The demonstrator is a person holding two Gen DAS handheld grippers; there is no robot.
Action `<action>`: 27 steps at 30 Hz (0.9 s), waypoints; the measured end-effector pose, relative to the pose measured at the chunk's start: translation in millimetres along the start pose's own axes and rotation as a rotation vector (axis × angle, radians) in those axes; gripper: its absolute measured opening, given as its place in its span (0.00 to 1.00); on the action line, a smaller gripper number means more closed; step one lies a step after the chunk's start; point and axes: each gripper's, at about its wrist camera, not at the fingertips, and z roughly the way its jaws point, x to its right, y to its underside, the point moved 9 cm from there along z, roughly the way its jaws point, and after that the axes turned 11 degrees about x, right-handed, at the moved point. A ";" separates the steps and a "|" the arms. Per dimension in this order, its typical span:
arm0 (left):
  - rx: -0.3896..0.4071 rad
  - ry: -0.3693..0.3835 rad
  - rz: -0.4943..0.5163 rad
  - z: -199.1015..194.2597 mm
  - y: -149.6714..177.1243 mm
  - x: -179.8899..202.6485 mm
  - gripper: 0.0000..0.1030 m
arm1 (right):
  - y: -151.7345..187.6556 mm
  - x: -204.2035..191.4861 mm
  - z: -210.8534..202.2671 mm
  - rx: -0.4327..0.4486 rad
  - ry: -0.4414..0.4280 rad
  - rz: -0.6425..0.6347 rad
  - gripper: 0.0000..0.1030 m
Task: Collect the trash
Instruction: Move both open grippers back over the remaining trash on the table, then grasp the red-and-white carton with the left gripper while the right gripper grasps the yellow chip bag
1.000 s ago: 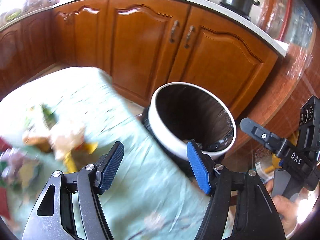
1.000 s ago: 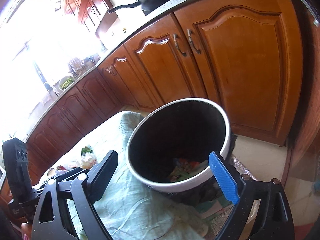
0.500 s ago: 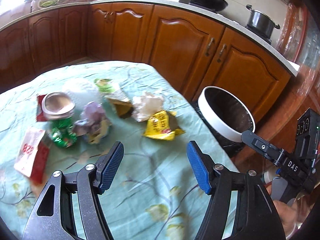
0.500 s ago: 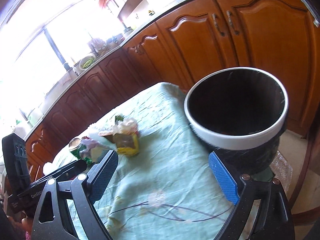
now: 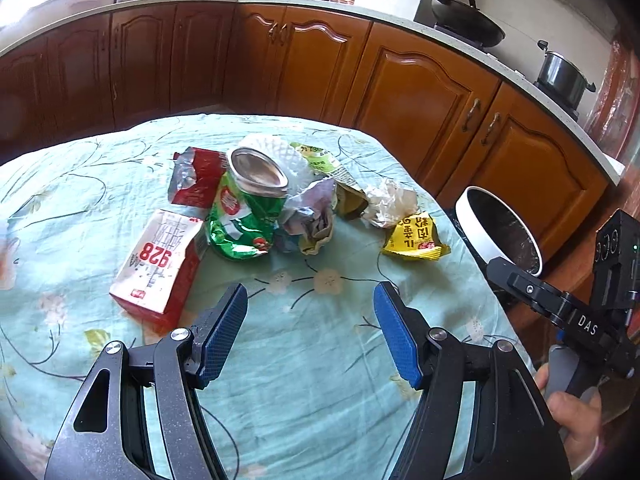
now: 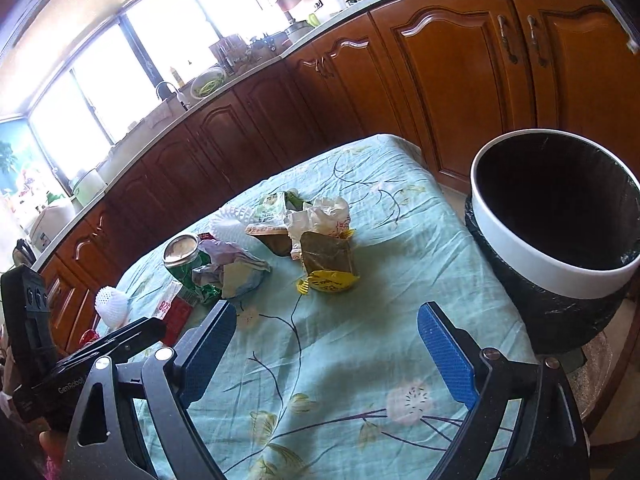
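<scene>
Two grippers hang over one table [image 5: 320, 380] draped in a pale green flowered cloth. The left gripper [image 5: 310, 330] has its two blue ribbed pads spread wide with only cloth between them; the right gripper [image 6: 322, 354] stands the same, spread and empty.

Ahead of the left fingers lies one heap of trash: one crushed green can [image 5: 244, 216] with its round metal top facing up, one red-and-white carton [image 5: 160, 264] lying flat ahead and left of the left finger, one torn red foil pouch [image 5: 196, 178] behind the can, one yellow wrapper [image 5: 416, 240] ahead of the right finger, one ball of crumpled white paper [image 5: 390, 202], one brown wrapper [image 5: 352, 200] and one green-printed wrapper [image 5: 320, 158]. White foam netting [image 5: 276, 150] is mostly hidden behind the can. A greyish crumpled bag [image 5: 310, 216] in the middle is hard to make out.

One round bin [image 6: 556, 216], white-rimmed with a black liner, stands off the table edge, ahead and right of the right gripper's right finger; its inside is too dark to read. In the left view the right gripper's body covers part of its rim.

A hand [image 5: 572, 420] is cut off at the lower right of the left view.
</scene>
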 end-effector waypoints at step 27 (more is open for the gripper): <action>-0.123 -0.219 0.105 42.6 5.5 -106.7 0.81 | 3.9 3.2 81.3 -0.114 0.046 -0.005 0.74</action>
